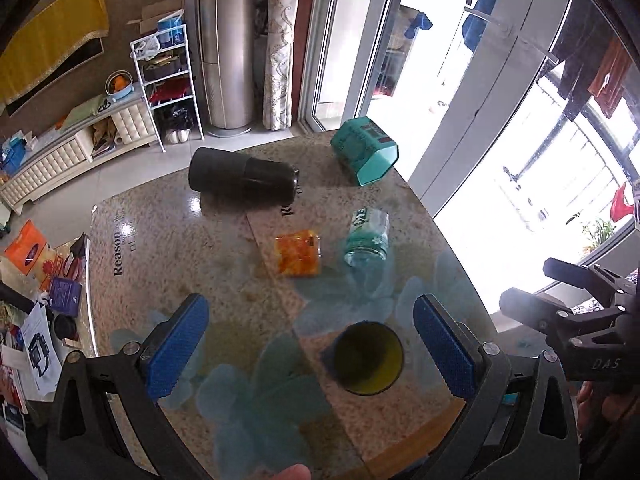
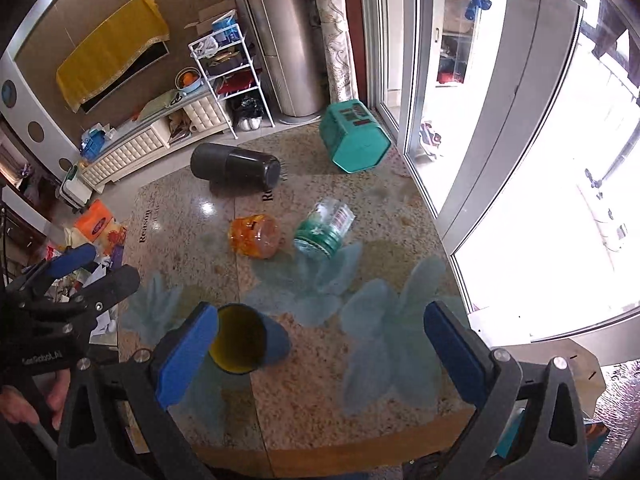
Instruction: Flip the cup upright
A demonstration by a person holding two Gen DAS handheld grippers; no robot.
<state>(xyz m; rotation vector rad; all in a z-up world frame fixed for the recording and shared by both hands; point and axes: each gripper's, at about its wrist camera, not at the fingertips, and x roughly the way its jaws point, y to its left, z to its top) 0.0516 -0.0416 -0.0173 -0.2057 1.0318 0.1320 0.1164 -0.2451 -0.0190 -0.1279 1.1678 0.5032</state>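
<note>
A blue cup with a yellow inside (image 1: pixel 368 358) lies on its side on the stone table (image 1: pixel 168 248), its mouth turned toward me. My left gripper (image 1: pixel 312 348) is open above the table, and the cup lies between its blue pads, close to the right one. In the right wrist view the cup (image 2: pixel 248 338) lies just beside the left pad (image 2: pixel 188 356) of my open right gripper (image 2: pixel 320 354). Neither gripper touches it.
Also lying on their sides on the table are a black flask (image 1: pixel 244 174), a teal hexagonal container (image 1: pixel 366 152), an orange jar (image 1: pixel 298 252) and a clear green-labelled jar (image 1: pixel 368 238). A glass door stands to the right. Cluttered floor lies left of the table.
</note>
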